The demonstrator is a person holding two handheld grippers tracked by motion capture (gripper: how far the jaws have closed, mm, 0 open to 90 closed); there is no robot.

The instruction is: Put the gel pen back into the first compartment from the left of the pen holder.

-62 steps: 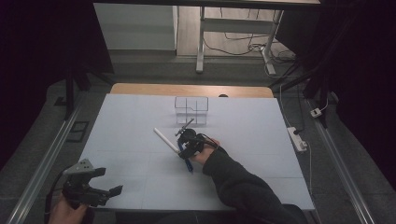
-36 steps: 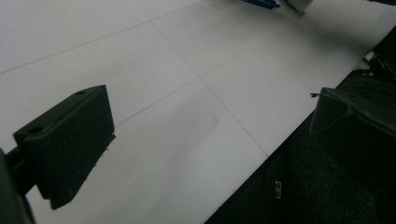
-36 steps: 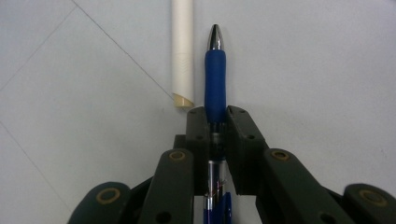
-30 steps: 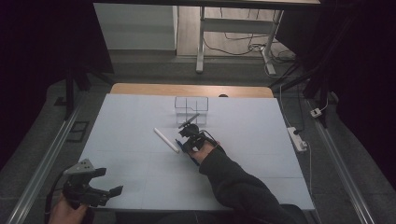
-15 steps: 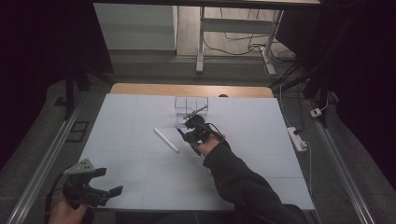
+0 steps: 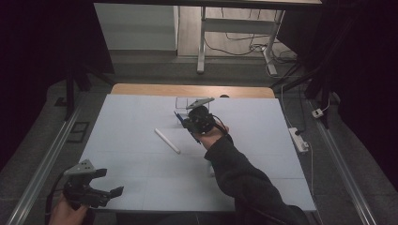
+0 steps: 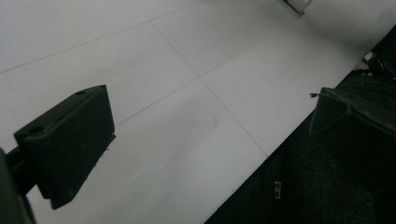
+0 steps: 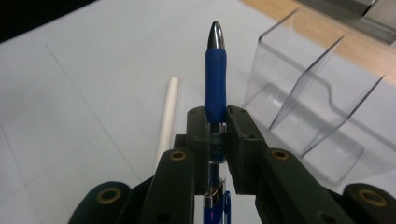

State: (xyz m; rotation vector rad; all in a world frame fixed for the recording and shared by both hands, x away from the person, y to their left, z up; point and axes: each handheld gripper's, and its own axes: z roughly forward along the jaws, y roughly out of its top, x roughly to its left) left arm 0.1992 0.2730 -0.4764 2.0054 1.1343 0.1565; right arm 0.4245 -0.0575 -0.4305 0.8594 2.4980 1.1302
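- Your right gripper (image 8: 216,140) is clamped on the blue pen (image 8: 215,84), up off the table (image 6: 141,187), tip toward the far edge.
- Clear holder (image 8: 308,107) sits just beside the pen, near the far edge.
- White stick (image 6: 167,140) lies mid-table.
- Your left gripper (image 6: 101,191) hangs by the near left corner, jaws apart, nothing between them.

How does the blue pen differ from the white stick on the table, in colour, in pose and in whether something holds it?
The blue pen with a silver tip is dark blue; the plain white stick is white all over. The pen is clamped between the jaws of the right gripper and is off the table; the stick lies flat on the pale table, touched by nothing. The pen is near the clear plastic holder; the stick lies farther from it. Both are slim and straight.
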